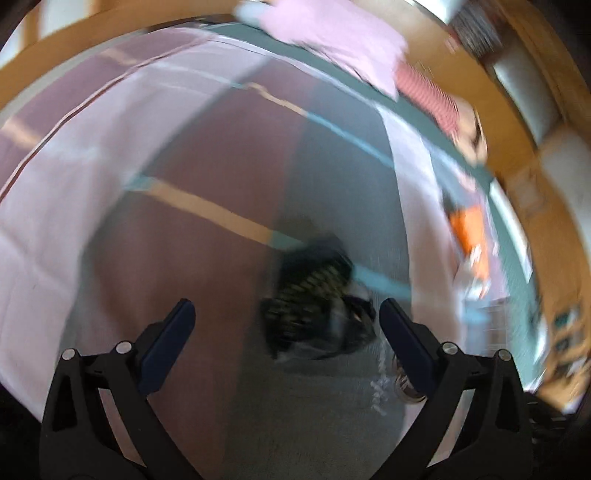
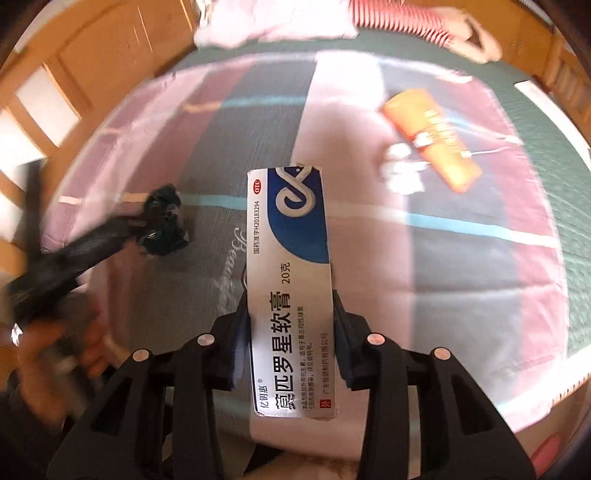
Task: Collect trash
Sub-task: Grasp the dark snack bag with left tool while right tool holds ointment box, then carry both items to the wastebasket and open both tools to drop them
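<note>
My right gripper (image 2: 290,299) is shut on a white and blue ointment box (image 2: 290,280) and holds it above the striped bedsheet (image 2: 461,258). My left gripper (image 1: 286,314) is open, its jaws wide apart, just above a crumpled dark wrapper (image 1: 314,295) lying on the sheet. In the right wrist view the left gripper (image 2: 146,223) reaches in from the left to the same dark wrapper (image 2: 164,221). An orange packet (image 2: 430,136) and a small crumpled white wrapper (image 2: 400,168) lie further up the bed; the orange packet also shows in the left wrist view (image 1: 471,236).
Pink cloth (image 1: 332,33) and a red-striped item (image 1: 428,96) lie at the far end of the bed. A wooden bed frame (image 1: 517,122) and wooden doors (image 2: 92,55) surround it. Both views are motion-blurred.
</note>
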A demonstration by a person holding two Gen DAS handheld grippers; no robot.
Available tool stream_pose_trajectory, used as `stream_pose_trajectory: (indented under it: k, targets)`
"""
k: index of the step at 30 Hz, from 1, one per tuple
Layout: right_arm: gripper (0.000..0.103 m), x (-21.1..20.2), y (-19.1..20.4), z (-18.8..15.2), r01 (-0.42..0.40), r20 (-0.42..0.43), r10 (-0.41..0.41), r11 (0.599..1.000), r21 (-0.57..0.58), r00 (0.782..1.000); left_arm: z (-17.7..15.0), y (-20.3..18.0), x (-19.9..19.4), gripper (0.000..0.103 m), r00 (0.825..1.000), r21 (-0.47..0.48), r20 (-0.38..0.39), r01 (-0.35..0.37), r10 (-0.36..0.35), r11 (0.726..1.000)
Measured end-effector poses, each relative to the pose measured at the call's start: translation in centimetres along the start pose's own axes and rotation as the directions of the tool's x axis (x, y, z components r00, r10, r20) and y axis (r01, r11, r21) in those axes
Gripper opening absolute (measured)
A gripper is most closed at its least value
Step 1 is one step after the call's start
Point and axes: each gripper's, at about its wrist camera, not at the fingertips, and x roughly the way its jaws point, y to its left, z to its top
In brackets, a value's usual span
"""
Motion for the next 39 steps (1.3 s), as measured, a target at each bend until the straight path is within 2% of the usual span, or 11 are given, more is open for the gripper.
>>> stream_pose_trajectory:
  k: [1,3,4,6,8,17,26,31,35,39]
  targets:
    - [0.040,-1.3,-0.3,-0.9,-0.003,0.026,0.003,1.000,0.005,1.000,-0.1,-0.5,0.4,0.096,1.000,0.027,-0.004,-0.006,0.006,1.000]
    - [0.040,-3.6,-1.0,-2.8,-0.001,0.071,-0.001,1.000,0.020,0.997,-0.6,-1.6,1.4,0.069,1.000,0.076,-0.021,-0.015,0.017,0.997]
    - [0.040,-4.5,-1.3,-3.6,0.003,0.089,-0.006,1.000,0.029,0.996,-1.0,-1.7,1.7,0.063,0.999,0.089,-0.036,-0.016,0.020,0.996]
    - [0.040,-5.4,-1.7,-5.1,0.006,0.104,-0.011,0.999,0.054,0.995,-1.5,-1.8,1.7,0.059,0.999,0.117,-0.021,-0.039,0.042,0.992]
    - [0.040,-6.1,-2.3,-6.4,0.007,0.115,-0.016,0.997,0.077,0.993,-1.7,-1.9,1.4,0.056,1.000,0.127,-0.017,-0.021,0.023,0.992]
    - [0.040,-6.1,-1.9,-7.5,-0.017,0.147,0.003,0.995,0.095,0.989,-1.8,-0.6,-1.3,0.052,0.997,0.109,0.065,-0.051,0.044,0.993]
    - [0.040,-8.0,-1.4,-8.1,-0.054,0.199,0.037,0.995,0.080,0.979,-3.3,-1.3,-4.9,0.052,0.991,0.173,0.134,-0.032,0.009,0.984]
    - [0.040,-8.2,-1.5,-9.1,-0.071,0.199,0.051,0.993,0.095,0.979,-4.3,-0.9,-5.7,0.051,0.990,0.180,0.139,-0.046,0.021,0.983]
    - [0.040,-9.8,-1.6,-9.6,-0.103,0.226,0.079,0.990,0.096,0.971,-5.1,-0.3,-6.7,0.051,0.988,0.190,0.152,-0.050,0.021,0.980]
    - [0.040,-11.2,-1.5,-10.8,-0.101,0.228,0.083,0.993,0.067,0.970,-6.1,-0.1,-7.6,0.051,0.987,0.202,0.161,-0.041,0.009,0.979]
